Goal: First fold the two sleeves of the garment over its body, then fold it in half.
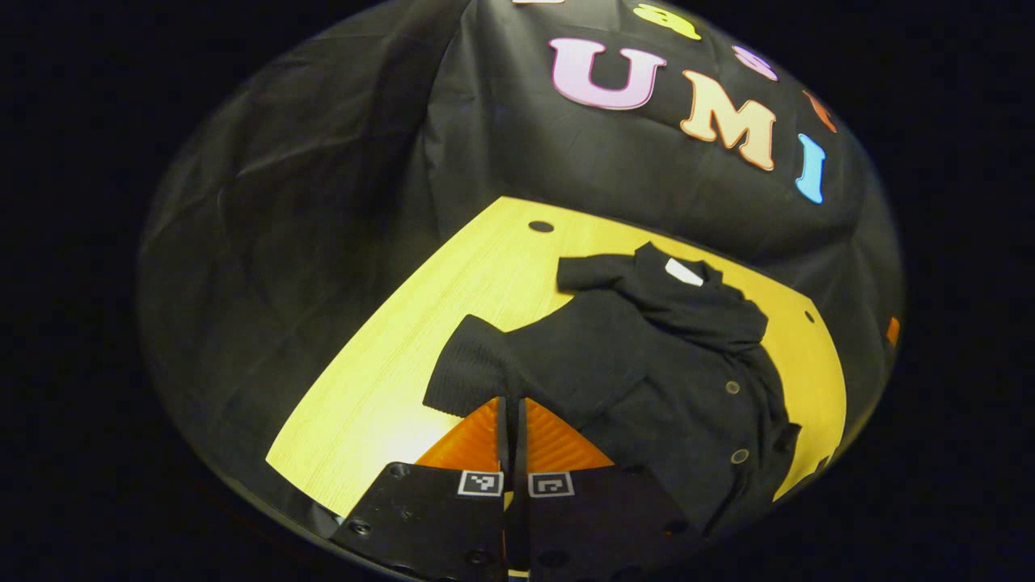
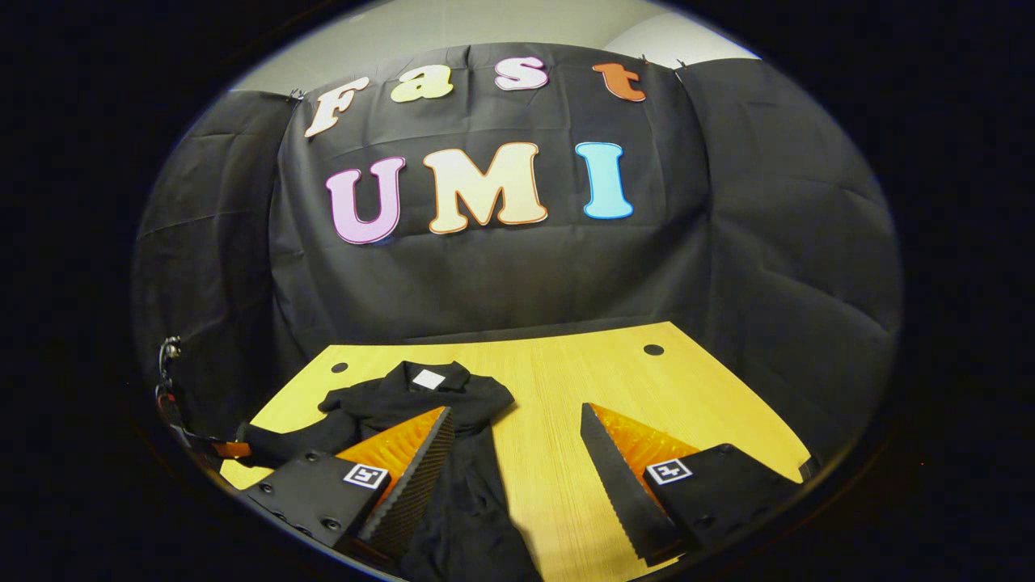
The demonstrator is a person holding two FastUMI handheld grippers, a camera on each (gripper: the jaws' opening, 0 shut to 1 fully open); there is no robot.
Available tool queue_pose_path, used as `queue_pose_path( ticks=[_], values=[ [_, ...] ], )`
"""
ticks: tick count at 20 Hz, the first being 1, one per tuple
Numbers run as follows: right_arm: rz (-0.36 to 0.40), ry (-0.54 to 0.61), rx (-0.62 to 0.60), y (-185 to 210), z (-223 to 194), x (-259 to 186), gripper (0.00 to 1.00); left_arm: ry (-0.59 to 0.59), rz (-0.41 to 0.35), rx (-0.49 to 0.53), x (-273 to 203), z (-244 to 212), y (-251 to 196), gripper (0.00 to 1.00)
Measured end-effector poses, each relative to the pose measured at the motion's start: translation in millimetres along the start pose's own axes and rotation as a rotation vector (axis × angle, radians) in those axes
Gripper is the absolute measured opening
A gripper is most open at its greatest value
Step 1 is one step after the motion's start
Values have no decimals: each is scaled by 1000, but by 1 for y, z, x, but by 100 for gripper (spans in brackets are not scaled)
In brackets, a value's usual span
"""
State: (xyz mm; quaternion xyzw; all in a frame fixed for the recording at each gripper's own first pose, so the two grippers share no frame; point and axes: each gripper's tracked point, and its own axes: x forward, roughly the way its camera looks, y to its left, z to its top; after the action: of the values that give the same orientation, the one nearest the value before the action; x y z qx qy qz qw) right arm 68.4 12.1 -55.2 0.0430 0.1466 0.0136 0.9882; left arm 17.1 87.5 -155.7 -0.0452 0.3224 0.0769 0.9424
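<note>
On the yellow surface point(image 2: 566, 388) the black garment point(image 1: 647, 364) lies with one sleeve point(image 1: 469, 368) spread, the left claw point(image 1: 514, 420) pinched closed at its cuff, seemingly to fold it, while the right claw point(image 2: 513, 465) hovers open.

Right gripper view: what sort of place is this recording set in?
Most likely a staged recording booth rather than a home: a black cloth wall hangs behind a bare yellow wooden table, with one black garment laid out on it.
</note>
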Motion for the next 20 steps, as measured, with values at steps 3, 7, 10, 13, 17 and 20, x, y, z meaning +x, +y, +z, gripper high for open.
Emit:
queue_pose_path(
  ticks=[3, 7, 10, 13, 17, 20],
  values=[
    [3, 27, 33, -4, -14, -3, 100, -49, -35, 37, 0, 29, -25, 0],
    [-7, 45, 50, -13, -26, -5, 99, -126, -106, 122, 5, 67, -74, 0],
    [-5, 61, 60, -17, -32, -4, 100, -168, -180, 166, 14, 87, -118, 0],
    [-12, 72, 67, -23, -35, -4, 99, -198, -226, 221, 26, 99, -153, 0],
    [-6, 84, 84, -26, -41, -2, 99, -234, -298, 259, 40, 115, -202, 0],
    [14, 104, 102, -23, -48, -1, 99, -251, -324, 326, 53, 122, -233, 0]
  ],
)
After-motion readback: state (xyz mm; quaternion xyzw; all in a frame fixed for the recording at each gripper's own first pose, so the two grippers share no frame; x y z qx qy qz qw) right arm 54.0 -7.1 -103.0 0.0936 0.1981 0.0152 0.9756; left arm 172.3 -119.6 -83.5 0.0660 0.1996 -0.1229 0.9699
